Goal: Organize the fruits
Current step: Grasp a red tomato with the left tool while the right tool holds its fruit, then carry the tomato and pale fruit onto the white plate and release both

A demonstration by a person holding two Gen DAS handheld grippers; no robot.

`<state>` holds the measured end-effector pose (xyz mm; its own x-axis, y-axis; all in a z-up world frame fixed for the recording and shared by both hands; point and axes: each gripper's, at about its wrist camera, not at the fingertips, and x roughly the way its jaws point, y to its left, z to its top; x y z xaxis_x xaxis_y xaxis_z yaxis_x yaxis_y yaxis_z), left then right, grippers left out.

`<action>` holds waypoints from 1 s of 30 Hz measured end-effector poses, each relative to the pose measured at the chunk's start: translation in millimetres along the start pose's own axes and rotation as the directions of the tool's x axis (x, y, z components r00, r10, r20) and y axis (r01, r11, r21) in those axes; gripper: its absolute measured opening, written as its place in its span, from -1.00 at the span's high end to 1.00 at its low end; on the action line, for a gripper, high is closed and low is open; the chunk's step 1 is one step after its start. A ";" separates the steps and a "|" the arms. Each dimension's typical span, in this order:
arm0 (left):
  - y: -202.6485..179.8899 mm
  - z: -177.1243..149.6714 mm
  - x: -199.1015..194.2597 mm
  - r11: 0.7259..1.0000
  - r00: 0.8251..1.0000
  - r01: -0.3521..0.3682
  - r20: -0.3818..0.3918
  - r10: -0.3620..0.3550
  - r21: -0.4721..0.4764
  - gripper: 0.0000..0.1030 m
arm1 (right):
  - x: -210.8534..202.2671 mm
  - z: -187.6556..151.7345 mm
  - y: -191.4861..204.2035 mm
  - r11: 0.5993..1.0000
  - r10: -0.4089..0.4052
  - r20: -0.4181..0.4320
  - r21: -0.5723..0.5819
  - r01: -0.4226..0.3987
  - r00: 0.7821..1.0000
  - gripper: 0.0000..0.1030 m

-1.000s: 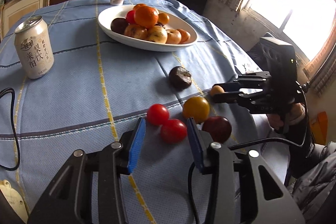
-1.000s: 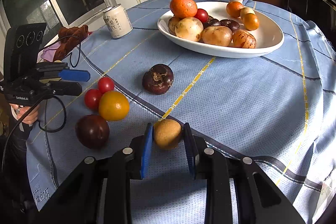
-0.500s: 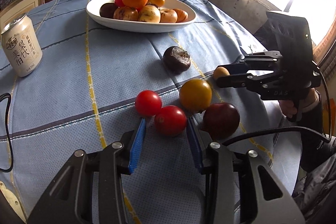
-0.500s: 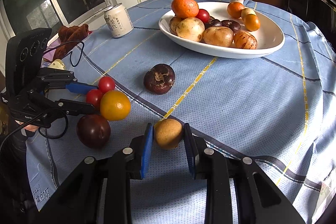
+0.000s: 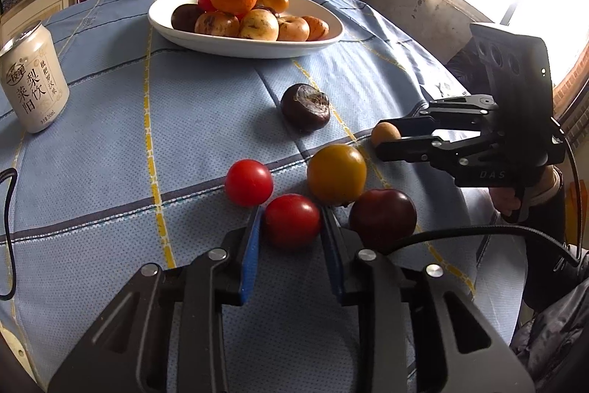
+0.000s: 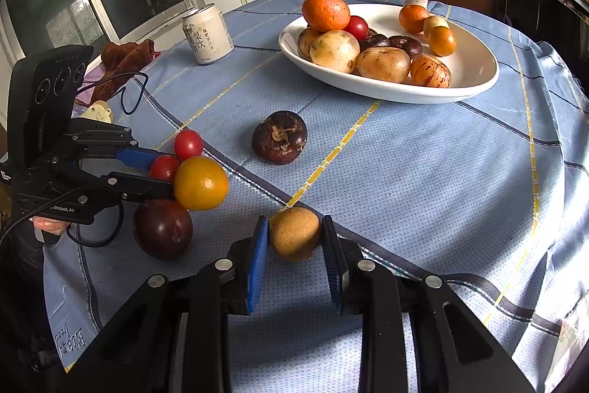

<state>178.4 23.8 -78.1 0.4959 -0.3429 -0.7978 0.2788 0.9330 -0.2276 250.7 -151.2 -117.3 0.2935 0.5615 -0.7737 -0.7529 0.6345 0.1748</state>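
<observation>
Right now each claw has a fruit sitting straight ahead between its fingers, so neither needs to turn. My left claw (image 5: 291,225) straddles the nearer red tomato (image 5: 292,220); the blue pads look to be touching its sides or just beside them, and I cannot tell whether they are gripping. My right claw (image 6: 294,234) brackets the small tan fruit (image 6: 294,232), with a thin gap showing on the right side, so its fingers stand apart. Both fruits rest on the counter (image 6: 405,172) and are roundish, with no long axis to line up.

Loose on the cloth I count six: two red tomatoes, one yellow-orange fruit (image 5: 337,174), one dark plum (image 5: 383,218), one shrivelled brown fruit (image 6: 279,137) and the tan one. The white bowl (image 6: 475,81) lies well beyond, holding about ten or eleven pieces; some are hidden. I judge the bowl is where the loose ones go.
</observation>
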 end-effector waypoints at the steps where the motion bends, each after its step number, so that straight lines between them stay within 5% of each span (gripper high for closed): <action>1: -0.1 -0.1 -0.1 1.000 1.000 0.000 0.000 0.000 0.000 0.40 | 0.5 0.1 -0.1 1.000 0.000 0.000 0.000 0.000 1.000 0.43; 8: 5.7 0.9 -10.6 0.999 0.999 0.019 0.051 -0.017 -0.028 0.41 | -8.8 1.2 -12.3 0.993 0.093 0.044 0.070 -0.096 0.995 0.43; 15: 23.2 13.2 -34.1 0.988 0.985 0.094 0.156 -0.075 -0.120 0.41 | -30.5 7.2 -31.1 0.955 0.215 0.197 0.162 -0.248 0.957 0.43; 19: 23.2 43.3 -44.7 0.991 0.983 0.068 0.175 -0.047 -0.117 0.41 | -39.6 26.9 -37.7 0.963 0.110 0.278 0.210 -0.172 0.954 0.43; 23: 25.7 92.4 -47.3 0.993 0.979 0.042 0.204 -0.019 -0.109 0.41 | -40.9 56.2 -53.4 0.957 -0.021 0.375 0.277 -0.090 0.927 0.44; 30: 32.9 197.4 -10.9 0.993 0.979 -0.051 0.190 0.070 -0.106 0.41 | -6.1 96.8 -82.0 0.937 -0.168 0.365 0.348 0.033 0.916 0.44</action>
<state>344.5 36.6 33.3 0.6614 -0.2911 -0.6912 0.1650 0.9555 -0.2446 367.7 -155.2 -68.0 0.6103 0.6013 -0.5157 -0.4907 0.7980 0.3499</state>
